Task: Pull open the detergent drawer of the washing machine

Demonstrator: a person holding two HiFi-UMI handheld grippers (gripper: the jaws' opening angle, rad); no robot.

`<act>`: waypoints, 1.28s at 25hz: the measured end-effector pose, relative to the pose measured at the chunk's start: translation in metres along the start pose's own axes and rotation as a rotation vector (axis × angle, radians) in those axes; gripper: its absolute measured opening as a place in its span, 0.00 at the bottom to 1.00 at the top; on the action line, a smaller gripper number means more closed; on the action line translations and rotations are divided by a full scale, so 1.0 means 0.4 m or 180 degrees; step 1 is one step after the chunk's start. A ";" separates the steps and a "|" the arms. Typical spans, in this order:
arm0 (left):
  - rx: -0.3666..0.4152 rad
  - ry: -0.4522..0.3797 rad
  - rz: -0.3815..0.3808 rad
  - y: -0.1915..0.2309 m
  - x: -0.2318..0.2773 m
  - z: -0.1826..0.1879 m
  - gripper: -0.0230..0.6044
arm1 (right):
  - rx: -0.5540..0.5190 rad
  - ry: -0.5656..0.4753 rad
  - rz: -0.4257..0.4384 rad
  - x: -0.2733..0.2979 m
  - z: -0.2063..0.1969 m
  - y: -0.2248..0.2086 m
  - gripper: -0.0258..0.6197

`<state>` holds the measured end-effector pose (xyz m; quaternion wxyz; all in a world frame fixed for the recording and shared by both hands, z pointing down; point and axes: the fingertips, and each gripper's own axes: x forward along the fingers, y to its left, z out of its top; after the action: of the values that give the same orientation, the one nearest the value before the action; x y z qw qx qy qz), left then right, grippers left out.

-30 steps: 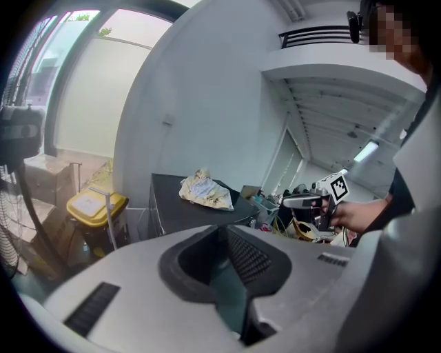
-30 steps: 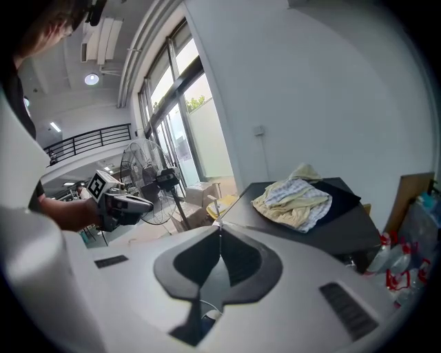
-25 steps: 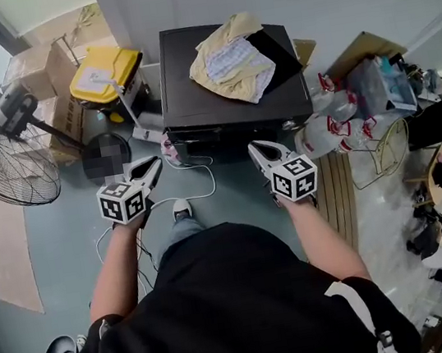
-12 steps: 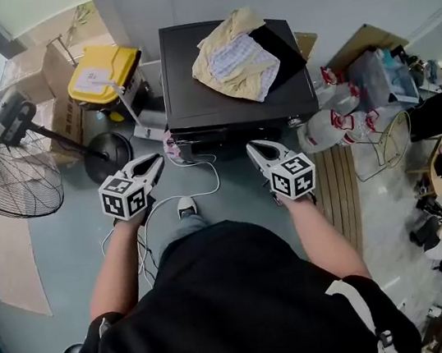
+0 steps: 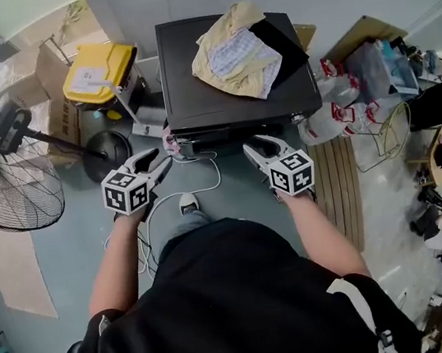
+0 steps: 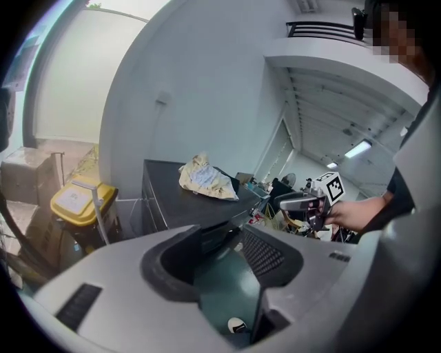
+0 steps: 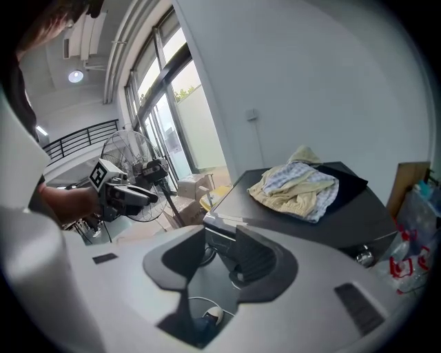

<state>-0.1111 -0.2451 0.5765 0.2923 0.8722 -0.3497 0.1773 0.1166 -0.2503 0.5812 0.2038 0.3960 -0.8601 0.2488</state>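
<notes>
The black washing machine (image 5: 191,93) stands against the wall, with a heap of pale clothes (image 5: 235,53) on its lid. Its front top edge (image 5: 206,135) faces me, and I cannot make out the detergent drawer there. My left gripper (image 5: 158,163) hovers in front of the machine's left corner, jaws opening, nothing between them. My right gripper (image 5: 251,148) hangs before the right half of the front, jaws also opening and empty. In the left gripper view the machine (image 6: 172,200) shows beyond my left gripper (image 6: 220,265). In the right gripper view its front corner (image 7: 222,226) lies past my right gripper (image 7: 217,265).
A yellow-lidded bin (image 5: 97,75), cardboard boxes (image 5: 22,74) and a standing fan (image 5: 3,164) crowd the left. A white cable (image 5: 198,187) runs over the floor by my shoe (image 5: 188,204). Bags (image 5: 344,110), a wire basket (image 5: 382,146) and a slatted board (image 5: 339,186) fill the right.
Both grippers' jaws have gone from shut to open. Both hands have sunk a little and eased toward the machine's front.
</notes>
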 end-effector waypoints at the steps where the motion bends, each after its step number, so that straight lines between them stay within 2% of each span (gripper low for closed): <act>1: -0.0001 0.0011 0.0000 0.007 0.005 0.000 0.34 | 0.0003 0.0018 -0.0007 0.006 -0.002 -0.003 0.26; 13: -0.0050 0.0131 -0.0032 0.074 0.053 -0.018 0.34 | 0.0101 0.0148 -0.0032 0.080 -0.029 -0.025 0.26; 32: -0.0071 0.0420 0.0020 0.177 0.142 -0.112 0.29 | 0.0256 0.0485 -0.0068 0.191 -0.143 -0.086 0.26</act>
<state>-0.1271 -0.2866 0.6673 0.3239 0.8543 -0.3344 0.2314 0.1063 -0.2804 0.6777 0.2552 0.3930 -0.8271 0.3104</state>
